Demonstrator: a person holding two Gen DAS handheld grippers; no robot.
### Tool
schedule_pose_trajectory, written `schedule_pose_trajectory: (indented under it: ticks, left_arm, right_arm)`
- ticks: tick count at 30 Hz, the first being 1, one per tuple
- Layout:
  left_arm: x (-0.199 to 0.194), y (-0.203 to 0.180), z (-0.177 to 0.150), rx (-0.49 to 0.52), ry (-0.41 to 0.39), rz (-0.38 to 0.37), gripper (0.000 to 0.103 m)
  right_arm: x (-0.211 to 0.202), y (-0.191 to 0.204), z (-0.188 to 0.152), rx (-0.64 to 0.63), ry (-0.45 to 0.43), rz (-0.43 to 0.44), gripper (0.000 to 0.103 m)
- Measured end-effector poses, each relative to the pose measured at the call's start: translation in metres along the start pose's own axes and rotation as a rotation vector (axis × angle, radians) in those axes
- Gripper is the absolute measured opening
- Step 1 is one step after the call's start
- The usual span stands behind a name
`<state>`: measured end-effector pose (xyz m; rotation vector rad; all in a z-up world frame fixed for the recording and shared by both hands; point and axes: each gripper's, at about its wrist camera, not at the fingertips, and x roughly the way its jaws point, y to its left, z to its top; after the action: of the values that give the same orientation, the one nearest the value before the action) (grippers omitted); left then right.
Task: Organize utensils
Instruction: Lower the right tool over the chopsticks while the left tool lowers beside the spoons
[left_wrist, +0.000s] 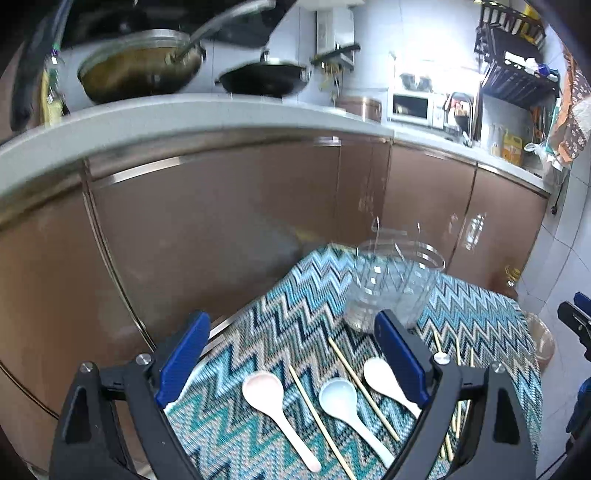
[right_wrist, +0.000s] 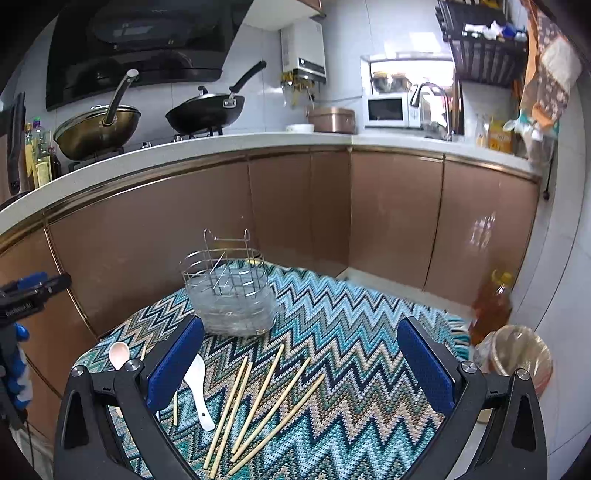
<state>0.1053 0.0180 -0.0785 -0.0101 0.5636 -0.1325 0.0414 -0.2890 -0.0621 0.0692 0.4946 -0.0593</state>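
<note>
Three ceramic spoons lie on the zigzag cloth in the left wrist view: a pink one (left_wrist: 275, 406), a pale blue one (left_wrist: 351, 413) and a white one (left_wrist: 388, 384). Bamboo chopsticks (left_wrist: 317, 417) lie between them. My left gripper (left_wrist: 291, 354) is open and empty above the spoons. A wire utensil holder in a clear tray (left_wrist: 391, 288) stands at the cloth's far side. In the right wrist view, several chopsticks (right_wrist: 258, 406) lie fanned out, with the white spoon (right_wrist: 199, 391) and pink spoon (right_wrist: 119, 354) to their left. My right gripper (right_wrist: 301, 362) is open and empty above them, short of the holder (right_wrist: 231, 295).
The zigzag cloth (right_wrist: 351, 325) covers a small table in front of brown kitchen cabinets (right_wrist: 295, 206). An oil bottle (right_wrist: 493, 306) and a lined bin (right_wrist: 521, 358) stand on the floor to the right. Woks sit on the counter behind.
</note>
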Motion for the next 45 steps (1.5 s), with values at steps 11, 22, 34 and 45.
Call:
schedule_pose_trajectory:
  ticks: [11,22,34,45]
  left_arm:
    - [0.053,0.013,-0.022,-0.114,0.233,-0.135,0.087]
    - [0.093,0.032,-0.036,-0.185,0.402,-0.184,0.064]
    - [0.11,0.04,-0.044,-0.207,0.499,-0.212,0.049]
    - [0.119,0.032,-0.038,-0.209,0.518,-0.24,0.041]
  right_arm:
    - [0.08,-0.02,-0.022,0.111,0.311,0.115,0.06]
    - [0.171,-0.048,-0.069,0.251,0.617,0.132,0.031]
    - [0.201,-0.047,-0.075,0.251,0.716,0.093,0.02]
    - [0.234,-0.02,-0.066,0.212,0.761,0.071,0.014]
